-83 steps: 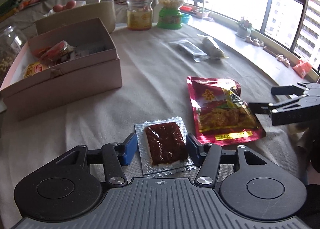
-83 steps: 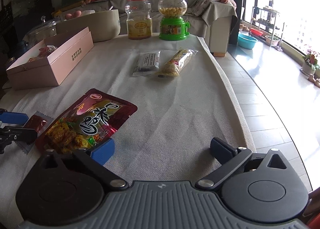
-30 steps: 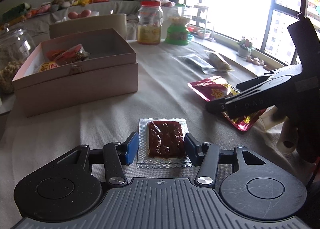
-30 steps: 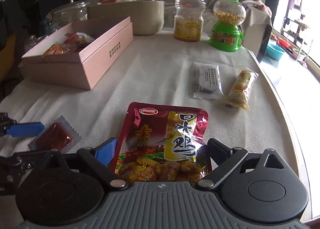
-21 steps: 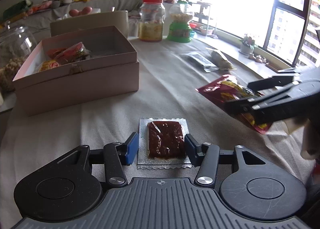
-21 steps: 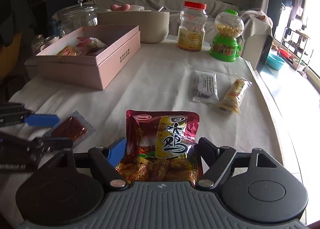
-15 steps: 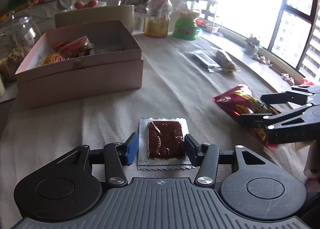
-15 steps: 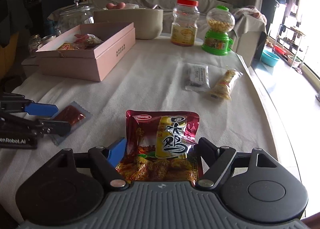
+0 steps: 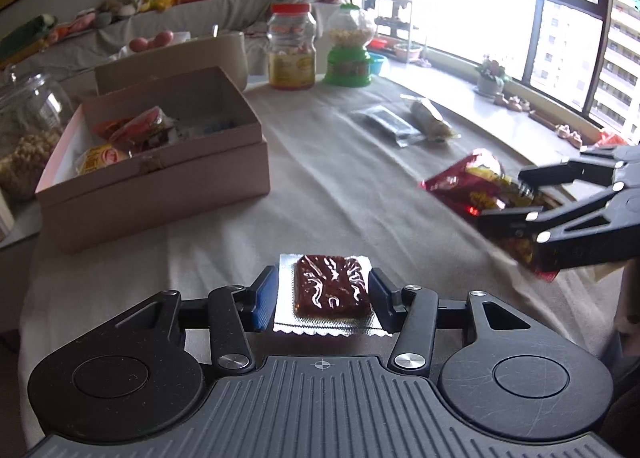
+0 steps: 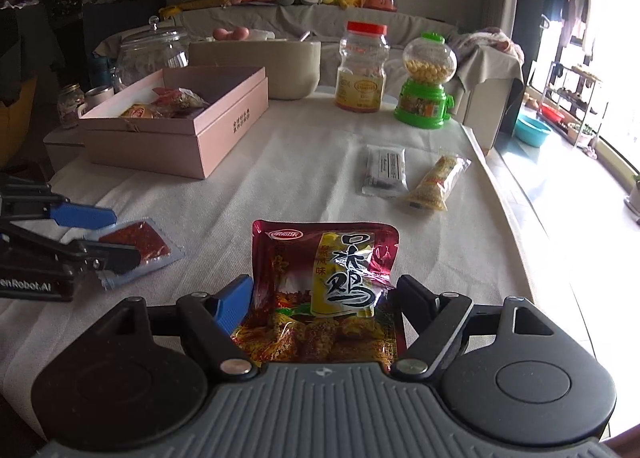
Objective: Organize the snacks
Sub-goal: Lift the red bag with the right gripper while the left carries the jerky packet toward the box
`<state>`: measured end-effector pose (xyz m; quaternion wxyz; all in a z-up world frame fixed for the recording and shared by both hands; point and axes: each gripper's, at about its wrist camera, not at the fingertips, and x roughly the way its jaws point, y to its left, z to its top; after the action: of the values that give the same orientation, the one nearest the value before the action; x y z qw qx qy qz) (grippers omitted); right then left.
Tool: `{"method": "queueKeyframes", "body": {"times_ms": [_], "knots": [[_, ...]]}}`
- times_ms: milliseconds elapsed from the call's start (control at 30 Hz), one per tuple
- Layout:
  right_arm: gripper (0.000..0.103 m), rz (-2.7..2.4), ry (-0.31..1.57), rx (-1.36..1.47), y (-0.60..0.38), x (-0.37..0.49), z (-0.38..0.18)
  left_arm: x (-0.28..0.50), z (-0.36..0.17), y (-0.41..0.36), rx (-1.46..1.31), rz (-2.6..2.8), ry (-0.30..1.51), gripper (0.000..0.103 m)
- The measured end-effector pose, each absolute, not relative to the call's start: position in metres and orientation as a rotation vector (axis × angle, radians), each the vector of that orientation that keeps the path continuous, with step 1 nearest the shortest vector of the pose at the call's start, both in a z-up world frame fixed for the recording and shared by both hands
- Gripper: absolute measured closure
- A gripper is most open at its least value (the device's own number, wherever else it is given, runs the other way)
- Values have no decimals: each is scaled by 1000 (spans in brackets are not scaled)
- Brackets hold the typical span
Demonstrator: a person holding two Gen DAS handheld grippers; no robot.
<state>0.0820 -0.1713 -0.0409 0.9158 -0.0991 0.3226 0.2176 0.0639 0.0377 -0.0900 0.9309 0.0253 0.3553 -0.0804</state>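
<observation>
My left gripper [image 9: 320, 298] is shut on a small silver packet [image 9: 332, 286] with a dark red snack inside, just above the cloth. In the right wrist view that left gripper [image 10: 120, 236] and the silver packet [image 10: 156, 246] sit at the left. My right gripper [image 10: 324, 290] is shut on a red chicken snack bag [image 10: 328, 258], held off the table. From the left wrist view the right gripper [image 9: 504, 198] and the red bag [image 9: 468, 186] hang at the right. The open pink box [image 9: 160, 186] with several snacks stands at the back left.
A grey packet [image 10: 386, 172] and a yellow snack bar [image 10: 436, 182] lie on the cloth further back. Behind them stand a red-lidded jar [image 10: 362, 70], a green candy dispenser [image 10: 426, 86], a beige bowl [image 10: 256, 66] and a glass jar [image 10: 154, 50]. The table edge runs along the right.
My right gripper came over the red bag, closed on it and raised it off the cloth. The left gripper closed on the silver packet and has kept it since.
</observation>
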Motion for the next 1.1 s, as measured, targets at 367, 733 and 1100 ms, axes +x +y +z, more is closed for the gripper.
{"method": "queueKeyframes", "body": {"times_ms": [367, 733, 1100], "knots": [[24, 442, 613, -212, -174, 66, -26, 56, -101, 41, -1, -157, 737, 50], [44, 460, 538, -225, -178, 52, -2, 35, -84, 44, -3, -142, 680, 62], [17, 403, 720, -179, -181, 61, -49, 22, -79, 43, -30, -161, 670, 62]]}}
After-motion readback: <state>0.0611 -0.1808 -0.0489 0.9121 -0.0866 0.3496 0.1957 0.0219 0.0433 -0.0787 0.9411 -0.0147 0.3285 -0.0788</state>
